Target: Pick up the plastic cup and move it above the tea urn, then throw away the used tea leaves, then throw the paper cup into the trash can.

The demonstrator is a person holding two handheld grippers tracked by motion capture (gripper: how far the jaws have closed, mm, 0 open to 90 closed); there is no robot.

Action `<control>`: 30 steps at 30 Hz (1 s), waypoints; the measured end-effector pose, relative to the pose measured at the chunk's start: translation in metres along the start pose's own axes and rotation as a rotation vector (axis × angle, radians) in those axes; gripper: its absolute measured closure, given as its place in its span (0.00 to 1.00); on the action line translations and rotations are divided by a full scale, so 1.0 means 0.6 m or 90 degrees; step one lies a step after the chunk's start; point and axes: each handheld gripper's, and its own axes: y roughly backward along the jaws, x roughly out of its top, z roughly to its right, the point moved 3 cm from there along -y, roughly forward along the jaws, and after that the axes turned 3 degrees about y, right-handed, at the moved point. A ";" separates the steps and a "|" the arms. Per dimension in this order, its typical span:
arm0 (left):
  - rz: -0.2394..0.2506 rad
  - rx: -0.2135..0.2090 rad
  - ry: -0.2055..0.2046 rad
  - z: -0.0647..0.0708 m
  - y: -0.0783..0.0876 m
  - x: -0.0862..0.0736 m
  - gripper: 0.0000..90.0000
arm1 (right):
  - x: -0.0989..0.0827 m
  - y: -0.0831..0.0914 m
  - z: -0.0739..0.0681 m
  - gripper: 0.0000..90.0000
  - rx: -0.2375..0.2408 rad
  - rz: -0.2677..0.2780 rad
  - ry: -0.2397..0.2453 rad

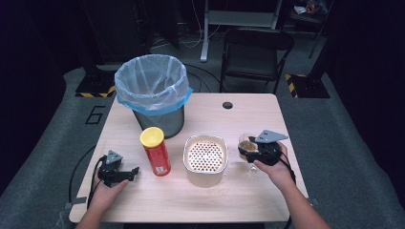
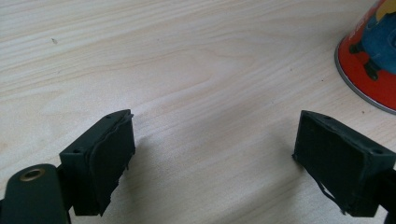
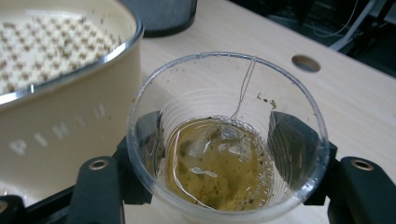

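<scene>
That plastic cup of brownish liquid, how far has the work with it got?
Done: the right gripper is shut on the clear cup, beside the cream strainer container. In hand: the cup is held upright, its murky liquid and tea bag inside. Left, probably: pouring it through the strainer and binning the cup in the lined bin. The left gripper waits open near the red can.

Raised letters on the cream side wall of the strainer pot (image 3: 56, 135), seen in the right gripper view, seem to read "PIMYU"; the last letters are faint. On the grey floor mat (image 1: 71, 117) beyond the table's far left corner, a large dark "6" is painted. The red can (image 2: 373, 56) with the yellow lid carries a printed picture, but no words on it can be read.
</scene>
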 end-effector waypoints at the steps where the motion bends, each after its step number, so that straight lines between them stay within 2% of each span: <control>1: 0.000 0.000 0.000 0.000 0.000 0.000 0.13 | 0.006 0.001 0.001 0.40 -0.001 0.007 -0.007; 7: 0.000 0.000 0.000 0.000 0.000 0.000 0.13 | 0.028 0.000 0.018 0.40 0.007 0.016 -0.003; 12: 0.000 0.000 -0.001 0.000 0.000 0.000 0.13 | 0.039 -0.002 0.022 0.40 0.008 0.014 -0.001; 20: 0.000 0.000 0.000 0.000 0.000 0.000 0.13 | 0.075 -0.018 0.023 0.40 0.027 0.028 0.031; 30: 0.000 0.000 0.000 0.000 0.000 0.000 0.13 | 0.110 -0.044 0.030 0.40 0.013 0.036 0.072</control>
